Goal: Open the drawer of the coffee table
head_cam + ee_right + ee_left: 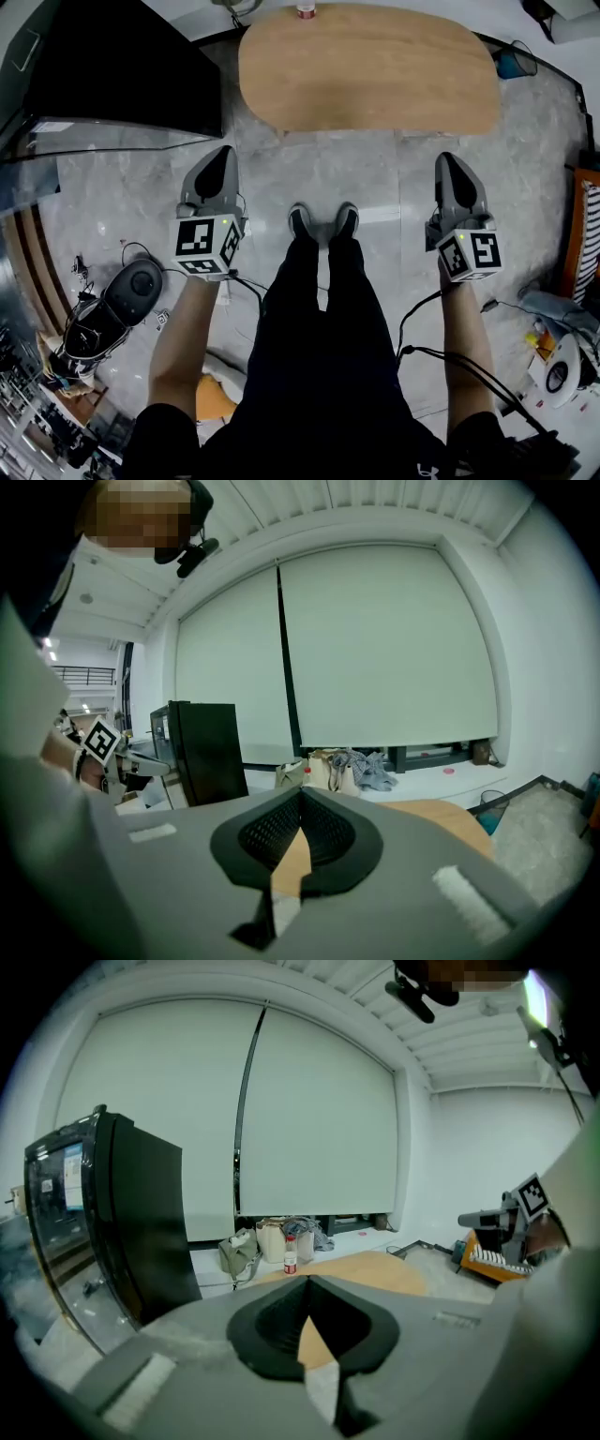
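The person is standing on a grey tiled floor (375, 178), black shoes (322, 223) pointing forward between the two tools. The left gripper (221, 159) is hanging beside the left leg with its jaws pressed together at the tips and nothing between them. The right gripper (450, 164) is doing the same on the other side, jaws meeting and empty. Both are pointing toward the coffee table (366, 70), which is sitting just ahead of the feet and well apart from either tool. It is showing a light brown wooden top with rounded corners, bare across its middle. Its drawer front cannot be made out. A small red-capped bottle (306, 11) is standing at its far edge. A black cabinet (112, 66) is looming at the left.
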{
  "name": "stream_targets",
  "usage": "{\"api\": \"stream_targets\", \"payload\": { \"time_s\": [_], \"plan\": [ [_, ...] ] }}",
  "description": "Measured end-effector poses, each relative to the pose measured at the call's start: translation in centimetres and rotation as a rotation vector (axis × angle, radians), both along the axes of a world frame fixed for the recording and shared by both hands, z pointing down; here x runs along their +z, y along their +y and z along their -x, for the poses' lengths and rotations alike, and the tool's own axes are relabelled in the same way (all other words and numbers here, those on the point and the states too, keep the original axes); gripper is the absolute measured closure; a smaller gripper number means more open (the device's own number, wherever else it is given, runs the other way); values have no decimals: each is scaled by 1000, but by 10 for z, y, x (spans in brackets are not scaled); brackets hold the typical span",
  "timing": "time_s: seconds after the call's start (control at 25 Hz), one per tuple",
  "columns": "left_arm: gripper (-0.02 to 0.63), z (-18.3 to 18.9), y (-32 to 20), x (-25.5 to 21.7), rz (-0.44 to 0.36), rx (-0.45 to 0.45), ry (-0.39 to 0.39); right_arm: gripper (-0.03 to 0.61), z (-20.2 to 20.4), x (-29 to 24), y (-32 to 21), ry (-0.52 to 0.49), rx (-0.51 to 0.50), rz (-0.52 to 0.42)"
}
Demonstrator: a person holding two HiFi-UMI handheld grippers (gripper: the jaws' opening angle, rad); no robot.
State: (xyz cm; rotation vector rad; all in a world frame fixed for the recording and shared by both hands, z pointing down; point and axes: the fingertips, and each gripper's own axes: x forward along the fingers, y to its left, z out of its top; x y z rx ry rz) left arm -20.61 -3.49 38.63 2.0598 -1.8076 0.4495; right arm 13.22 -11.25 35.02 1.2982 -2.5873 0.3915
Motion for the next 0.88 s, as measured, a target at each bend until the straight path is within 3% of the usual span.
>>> {"api": "stream_targets", "payload": {
  "time_s": [0.2,0.56,0.88],
  "plan": [
    [614,-16,-14,36,-10,-12,4,575,5,57,-20,-49,-49,50],
    [614,-19,-20,134,30,-22,-15,575,13,150,-25,-40,-125,27],
    [612,-2,-31,241,78,-27,-36,575,6,245,-48,-137,-32,129]
  ]
}}
